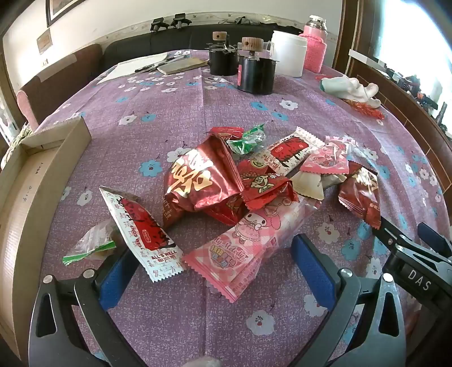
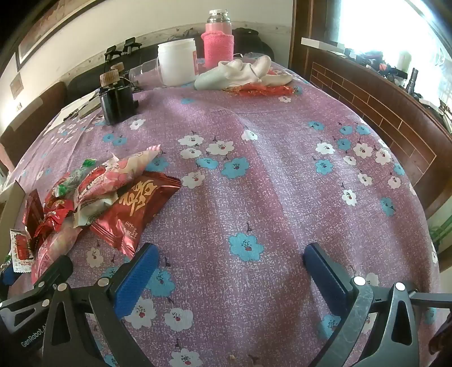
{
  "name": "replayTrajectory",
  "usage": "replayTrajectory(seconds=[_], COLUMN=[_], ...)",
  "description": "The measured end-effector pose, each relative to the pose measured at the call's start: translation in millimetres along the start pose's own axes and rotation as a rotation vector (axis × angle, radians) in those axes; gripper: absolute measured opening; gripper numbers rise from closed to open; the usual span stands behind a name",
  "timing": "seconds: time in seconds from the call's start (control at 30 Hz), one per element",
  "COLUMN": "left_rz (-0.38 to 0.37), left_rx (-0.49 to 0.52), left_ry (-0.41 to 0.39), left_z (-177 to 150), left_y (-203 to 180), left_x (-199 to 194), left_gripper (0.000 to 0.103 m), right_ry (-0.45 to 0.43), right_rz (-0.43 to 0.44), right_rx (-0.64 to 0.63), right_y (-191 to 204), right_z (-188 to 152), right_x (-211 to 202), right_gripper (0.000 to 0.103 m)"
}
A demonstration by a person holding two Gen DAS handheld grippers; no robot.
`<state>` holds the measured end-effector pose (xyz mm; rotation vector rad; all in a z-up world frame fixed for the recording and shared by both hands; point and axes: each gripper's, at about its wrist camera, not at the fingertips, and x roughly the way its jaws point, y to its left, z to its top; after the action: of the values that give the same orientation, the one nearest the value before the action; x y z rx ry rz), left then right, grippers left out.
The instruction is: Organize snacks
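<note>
Nothing looks sorted yet: the snacks lie heaped mid-worktop, the cardboard box at the left looks empty. Both left tongs and right tongs gape wide, holding nothing.

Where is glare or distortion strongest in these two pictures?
Right wrist view: the window at upper right is blown out white. Left wrist view: similar glare at the right edge. In both views the fisheye lens bends the tablecloth into a dome.

Read "My Melody" on long pink checked plastic snack packet, "ALL'S WELL" on white-and-red flat sachet, "DAS" on black right gripper body, "GenRobot" on black left gripper body.
</note>
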<state>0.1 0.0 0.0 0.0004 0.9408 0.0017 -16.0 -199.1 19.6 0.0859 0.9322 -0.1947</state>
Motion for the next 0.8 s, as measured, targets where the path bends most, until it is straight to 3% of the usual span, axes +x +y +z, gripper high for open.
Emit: replayTrajectory(seconds=[0.5,0.8], left_rz=[0.012,-0.059], left_rx=[-0.004,0.092], left_ry=[0.023,0.052], left_z=[-0.5,-22.7], left_y=[-1.1,2.4], left_x=[-0.9,-19.9], left_gripper=[0.103,0.103], right_ry=[-0.001,0.002], right_rz=[0.001,0.003], right_rx=[0.001,0.003], right_y=[-0.7,-1.2], right_z=[-0.7,-1.4], right_x=[3.9,6.0], right_gripper=[0.103,0.103])
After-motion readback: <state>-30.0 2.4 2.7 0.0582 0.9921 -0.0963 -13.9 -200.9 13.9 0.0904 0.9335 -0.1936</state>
